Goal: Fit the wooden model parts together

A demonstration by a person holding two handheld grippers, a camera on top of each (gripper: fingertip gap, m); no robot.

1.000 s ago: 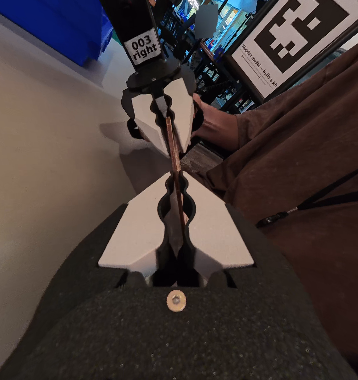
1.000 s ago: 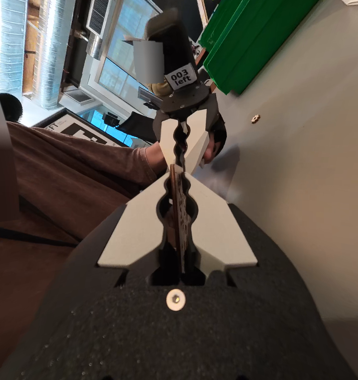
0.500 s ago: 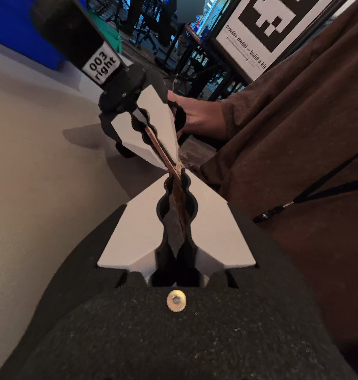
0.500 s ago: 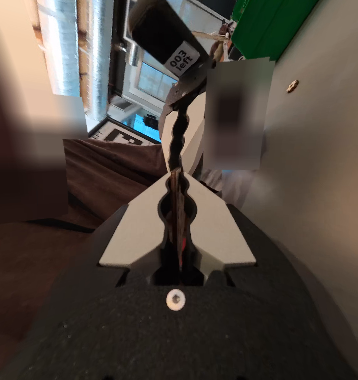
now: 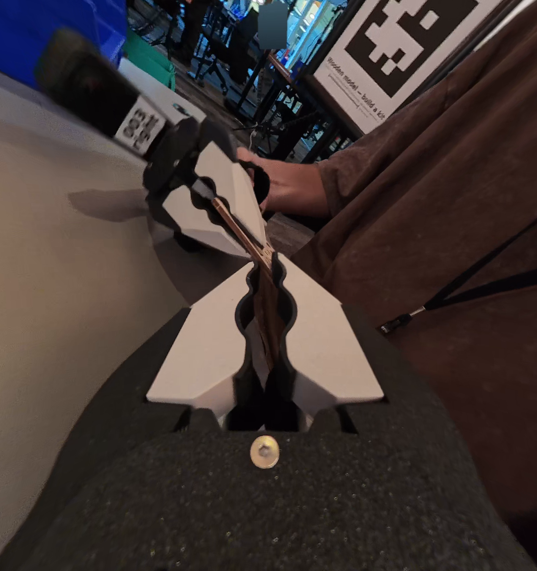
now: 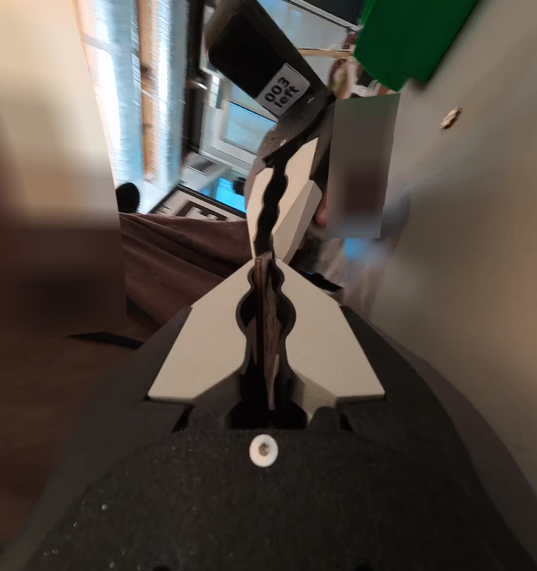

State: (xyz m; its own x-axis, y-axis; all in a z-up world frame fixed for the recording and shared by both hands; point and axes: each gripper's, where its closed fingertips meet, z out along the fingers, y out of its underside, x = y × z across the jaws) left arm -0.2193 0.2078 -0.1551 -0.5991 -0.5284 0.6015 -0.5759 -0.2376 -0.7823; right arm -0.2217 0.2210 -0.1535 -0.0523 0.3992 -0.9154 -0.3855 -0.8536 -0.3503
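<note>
In the left wrist view my left gripper (image 5: 265, 262) is shut on a thin brown wooden part (image 5: 268, 309), seen edge-on between its white fingers. My right gripper (image 5: 256, 247) meets it tip to tip from the upper left. It is shut on a thin wooden plate (image 5: 231, 221) that runs down into my left jaws. In the right wrist view my right gripper (image 6: 265, 262) is shut on the wooden parts (image 6: 268, 315). My left gripper (image 6: 270, 251) leans in from above. I cannot tell how the parts join at the tips.
A small wooden gear piece (image 6: 450, 117) lies on the pale table (image 5: 44, 278). A green bin (image 6: 393, 40) and a blue bin (image 5: 29, 37) stand at the far edge. A framed marker sign (image 5: 400, 46) and the person's brown sleeve (image 5: 446, 200) are close by. Less than 4 cm separates the two grippers' tips.
The two grippers have tilted against each other: the right one now leans to the left in the left wrist view, the left one to the right in the right wrist view. Both stay shut on the wood.
</note>
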